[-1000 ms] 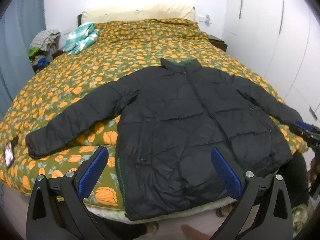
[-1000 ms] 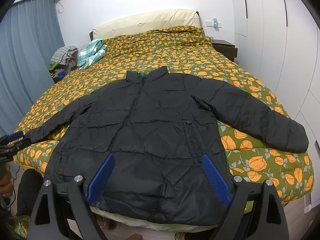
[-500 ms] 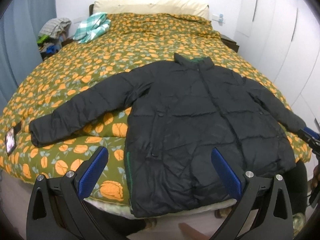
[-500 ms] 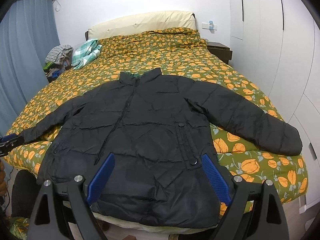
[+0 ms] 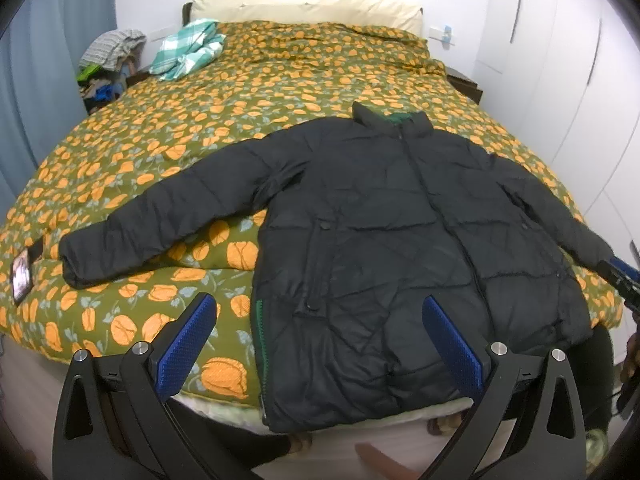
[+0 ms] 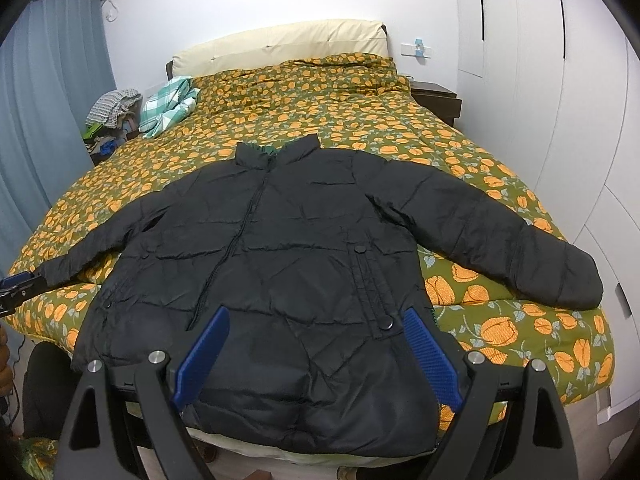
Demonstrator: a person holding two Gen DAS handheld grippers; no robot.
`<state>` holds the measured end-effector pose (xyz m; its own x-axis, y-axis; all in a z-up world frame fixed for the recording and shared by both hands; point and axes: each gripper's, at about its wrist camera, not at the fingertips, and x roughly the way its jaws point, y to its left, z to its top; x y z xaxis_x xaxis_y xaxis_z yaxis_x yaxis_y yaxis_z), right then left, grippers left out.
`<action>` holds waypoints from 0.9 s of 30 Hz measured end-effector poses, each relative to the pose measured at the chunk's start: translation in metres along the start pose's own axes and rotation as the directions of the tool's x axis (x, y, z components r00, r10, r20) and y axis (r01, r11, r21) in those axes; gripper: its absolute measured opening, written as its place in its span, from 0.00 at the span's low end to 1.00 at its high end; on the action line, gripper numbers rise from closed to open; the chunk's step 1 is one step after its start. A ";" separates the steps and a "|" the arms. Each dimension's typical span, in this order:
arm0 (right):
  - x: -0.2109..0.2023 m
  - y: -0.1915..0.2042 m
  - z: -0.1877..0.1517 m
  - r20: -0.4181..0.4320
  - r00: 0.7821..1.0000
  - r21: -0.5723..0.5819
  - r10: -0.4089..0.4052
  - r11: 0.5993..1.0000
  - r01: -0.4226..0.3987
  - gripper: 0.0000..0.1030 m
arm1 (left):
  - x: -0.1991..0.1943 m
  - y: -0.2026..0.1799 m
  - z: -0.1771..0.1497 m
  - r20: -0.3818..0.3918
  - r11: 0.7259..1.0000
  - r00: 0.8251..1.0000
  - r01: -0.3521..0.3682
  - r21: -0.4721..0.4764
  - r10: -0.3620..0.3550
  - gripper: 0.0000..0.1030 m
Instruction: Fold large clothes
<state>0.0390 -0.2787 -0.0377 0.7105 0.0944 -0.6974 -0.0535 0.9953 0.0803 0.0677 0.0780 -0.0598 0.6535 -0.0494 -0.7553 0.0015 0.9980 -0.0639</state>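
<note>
Bedroom: bed [image 5: 132,168] under green quilt with orange flowers, cream headboard, white wardrobes right, blue curtain left. Black puffer jacket [image 5: 400,248] lies flat, front up, zipped, collar toward headboard, both sleeves spread out, hem at near edge of bed. Your left gripper [image 5: 316,344] hovers over hem, blue pads wide apart, holding nothing. Your right gripper [image 6: 318,354] same: fingers spread, empty, above hem. Checked cloth [image 5: 188,48] near pillow end, well apart from jacket.
</note>
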 end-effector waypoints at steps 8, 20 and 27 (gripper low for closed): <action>0.001 -0.003 -0.002 -0.006 1.000 0.011 -0.008 1.000 0.008 0.88 | 0.000 0.001 -0.001 -0.003 1.000 1.000 -0.003 -0.002 0.003 0.99; 0.003 -0.003 -0.004 -0.015 1.000 0.011 -0.008 1.000 0.008 0.88 | 0.003 0.002 -0.004 -0.014 1.000 1.000 -0.005 -0.010 0.005 0.99; 0.003 -0.005 -0.006 -0.016 1.000 0.020 -0.014 1.000 0.015 0.88 | 0.003 0.002 -0.004 -0.017 1.000 1.000 -0.004 -0.011 0.004 0.99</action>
<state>0.0371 -0.2837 -0.0446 0.6997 0.0805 -0.7099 -0.0293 0.9960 0.0841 0.0666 0.0798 -0.0646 0.6407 -0.0461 -0.7664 -0.0094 0.9977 -0.0679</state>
